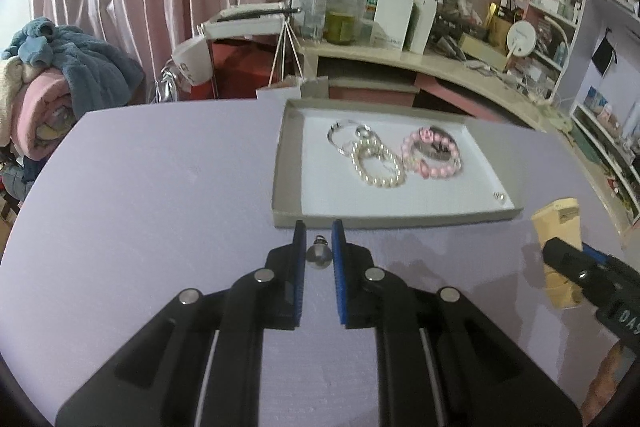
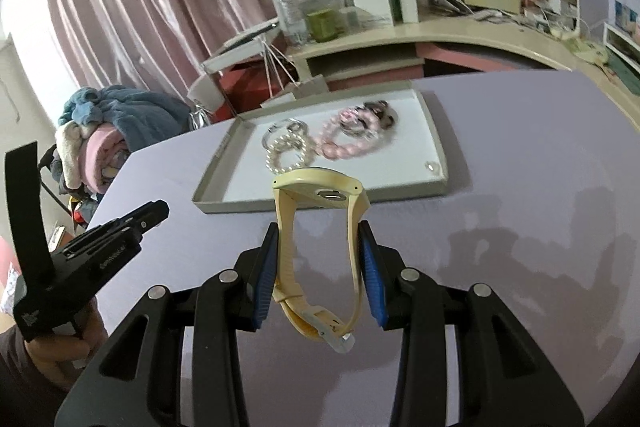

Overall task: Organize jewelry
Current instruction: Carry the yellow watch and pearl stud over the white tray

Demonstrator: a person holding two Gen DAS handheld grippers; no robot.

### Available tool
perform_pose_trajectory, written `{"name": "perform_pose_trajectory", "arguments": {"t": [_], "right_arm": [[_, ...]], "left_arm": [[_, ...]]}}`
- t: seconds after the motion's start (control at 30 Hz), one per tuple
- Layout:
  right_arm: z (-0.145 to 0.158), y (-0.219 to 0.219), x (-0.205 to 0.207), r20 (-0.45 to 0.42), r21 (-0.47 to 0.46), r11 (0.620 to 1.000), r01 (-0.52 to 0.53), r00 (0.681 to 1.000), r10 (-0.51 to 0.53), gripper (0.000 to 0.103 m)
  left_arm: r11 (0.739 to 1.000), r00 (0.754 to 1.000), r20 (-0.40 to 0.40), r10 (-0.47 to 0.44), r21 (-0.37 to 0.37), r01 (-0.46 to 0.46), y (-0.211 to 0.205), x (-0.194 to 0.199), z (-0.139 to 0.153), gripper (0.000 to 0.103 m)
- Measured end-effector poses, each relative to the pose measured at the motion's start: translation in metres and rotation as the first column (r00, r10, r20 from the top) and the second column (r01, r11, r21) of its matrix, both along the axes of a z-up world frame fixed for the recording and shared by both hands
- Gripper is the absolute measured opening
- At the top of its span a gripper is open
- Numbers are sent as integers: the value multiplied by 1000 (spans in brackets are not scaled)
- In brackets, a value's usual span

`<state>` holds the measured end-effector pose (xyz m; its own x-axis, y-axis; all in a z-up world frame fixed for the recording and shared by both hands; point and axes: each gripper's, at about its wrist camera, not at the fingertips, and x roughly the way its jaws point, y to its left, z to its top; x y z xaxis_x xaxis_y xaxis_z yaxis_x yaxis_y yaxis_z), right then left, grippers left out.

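**Watch in the grip, silver bead waiting between the jaws**

Nearest, low in the right wrist view, the right tool [image 2: 320,259] is clamped on a cream-yellow plastic wristwatch [image 2: 318,255], its blue pads pressing the strap from both sides. The watch face tips forward at the centre of the frame, the buckle hangs toward the camera, and the watch is lifted clear of the lilac table [image 2: 520,227].

In the left wrist view the left tool [image 1: 319,241] sits at bottom centre with its jaws apart. A small round silver bead charm [image 1: 319,255] lies on the table between them, touched by neither pad as far as I can see.

Just beyond both tools, at centre frame, is the shallow grey cardboard tray with a white floor [image 1: 280,163]. It already holds a white pearl bracelet [image 1: 378,163], a thin silver bangle [image 1: 340,137] overlapping it, a pink bead bracelet [image 1: 434,153] to the right, and a tiny silver ring [image 1: 498,196] in the near right corner.

My reading is that gathering is well along, with these two pieces left outside. The watch needs carrying forward over the near rim and releasing on bare white floor. The bead calls for a careful, centred squeeze; being round and small, it could easily roll or squirt out.
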<state>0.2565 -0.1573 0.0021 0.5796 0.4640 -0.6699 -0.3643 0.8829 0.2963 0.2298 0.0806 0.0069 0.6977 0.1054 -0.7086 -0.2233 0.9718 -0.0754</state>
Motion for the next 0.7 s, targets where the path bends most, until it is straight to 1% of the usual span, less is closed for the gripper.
{"name": "perform_pose_trajectory", "arguments": {"t": [0.13,0.3,0.7], "right_arm": [[5,7,3,16,0,1000,-12,1000,12,40],[7,11,7,25,2,1000,-16,1000,16,40],[10,15,14,29,6,1000,-21,999,20,40]], "left_arm": [[1000,1000,25,4,0,-4,2,0,14,13],[1000,999,41,-1,3,1,3,3,22,13],[1000,999,44,-12,10,12,1,11,26,13]]}}
